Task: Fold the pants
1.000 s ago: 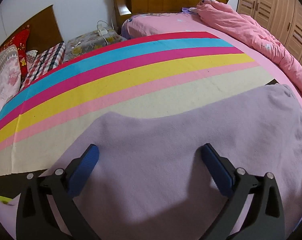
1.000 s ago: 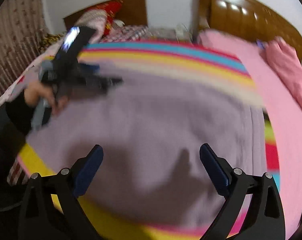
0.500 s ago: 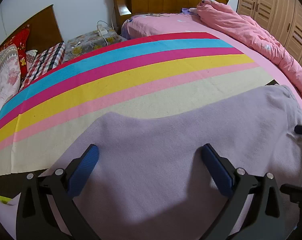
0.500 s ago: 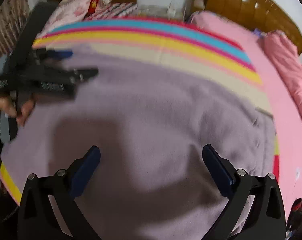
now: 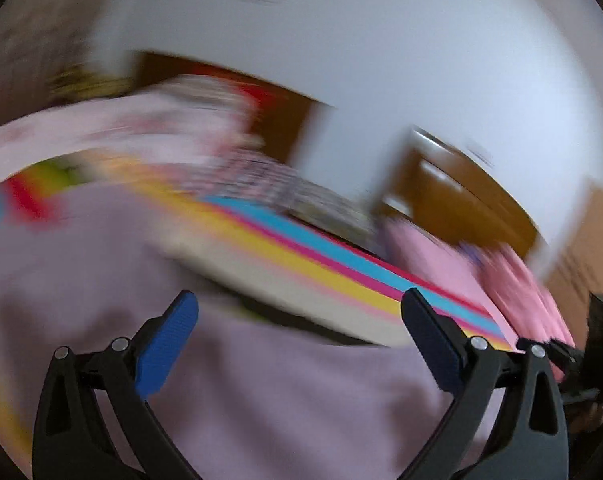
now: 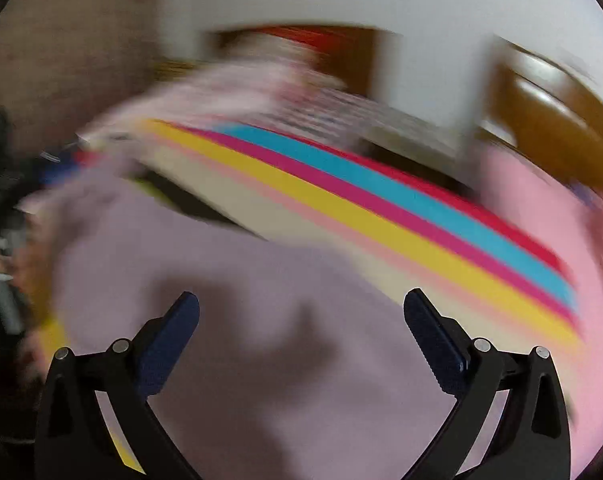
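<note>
The lilac pants [image 5: 293,392] lie spread on the rainbow-striped sheet [image 5: 333,268], filling the lower part of both blurred views [image 6: 293,344]. My left gripper [image 5: 299,336] is open and empty above the pants. My right gripper [image 6: 301,336] is open and empty above the pants too. The right gripper's body shows at the right edge of the left wrist view [image 5: 597,352]. The left gripper, in a hand, shows blurred at the left edge of the right wrist view [image 6: 5,216].
A wooden headboard [image 5: 453,196] and a pink sheet [image 5: 441,256] are at the right. Pillows and patterned bedding [image 5: 173,120] lie beyond the striped sheet. A white wall [image 5: 381,60] fills the top. Both views are motion-blurred.
Both cameras have swung sharply and tilted up, so the wall and headboards now fill the upper half. Both grippers stay open and empty above the pants.
</note>
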The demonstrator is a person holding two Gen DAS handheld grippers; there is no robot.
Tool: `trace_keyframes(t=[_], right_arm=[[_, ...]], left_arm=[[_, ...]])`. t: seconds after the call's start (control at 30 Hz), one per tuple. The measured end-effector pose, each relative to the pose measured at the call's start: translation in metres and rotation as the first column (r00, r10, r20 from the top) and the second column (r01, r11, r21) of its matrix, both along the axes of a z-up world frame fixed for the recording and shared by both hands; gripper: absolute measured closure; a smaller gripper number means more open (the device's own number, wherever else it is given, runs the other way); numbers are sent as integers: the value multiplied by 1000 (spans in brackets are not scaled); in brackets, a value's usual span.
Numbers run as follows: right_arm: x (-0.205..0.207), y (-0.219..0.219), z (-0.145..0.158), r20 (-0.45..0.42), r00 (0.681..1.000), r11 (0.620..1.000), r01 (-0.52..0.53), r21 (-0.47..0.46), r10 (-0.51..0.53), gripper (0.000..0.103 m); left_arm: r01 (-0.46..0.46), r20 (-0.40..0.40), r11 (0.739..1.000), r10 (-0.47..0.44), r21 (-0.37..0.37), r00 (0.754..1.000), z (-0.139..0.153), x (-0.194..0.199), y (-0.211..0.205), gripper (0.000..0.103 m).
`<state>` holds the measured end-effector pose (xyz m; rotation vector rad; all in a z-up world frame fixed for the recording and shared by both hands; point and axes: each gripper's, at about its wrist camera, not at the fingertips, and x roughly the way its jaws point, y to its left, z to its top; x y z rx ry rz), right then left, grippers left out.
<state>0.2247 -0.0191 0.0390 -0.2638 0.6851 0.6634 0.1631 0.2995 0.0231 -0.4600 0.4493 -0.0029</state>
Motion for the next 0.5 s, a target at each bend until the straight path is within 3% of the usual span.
trace_keyframes(t=[0.07, 0.13, 0.17, 0.27, 0.33, 0.37, 0.5], right_arm=[[12, 75, 3, 33, 980, 980, -197, 2, 197, 7], [34, 167, 3, -3, 903, 902, -430, 28, 431, 23], [42, 206, 0, -38, 864, 865, -499, 47, 501, 31], [67, 315, -12, -135, 771, 782, -621, 56, 622, 32], [79, 373, -21, -191, 732, 750, -661, 34, 654, 41], [81, 390, -22, -203, 723, 742, -670, 27, 660, 50], [87, 450, -37, -247, 700, 720, -694, -15, 670, 52]], left_arm=[[-209, -29, 977, 208, -39, 978, -15, -35, 75, 2], [-340, -90, 939, 334, -57, 938, -27, -54, 124, 2], [-374, -102, 924, 366, -78, 925, -32, -62, 146, 2], [-423, -142, 897, 405, -129, 903, -50, -72, 201, 3], [-414, -152, 895, 391, -165, 908, -58, -72, 222, 9], [-405, -149, 896, 381, -185, 912, -61, -71, 229, 11], [-418, -203, 890, 382, -184, 902, -77, -66, 238, 14]])
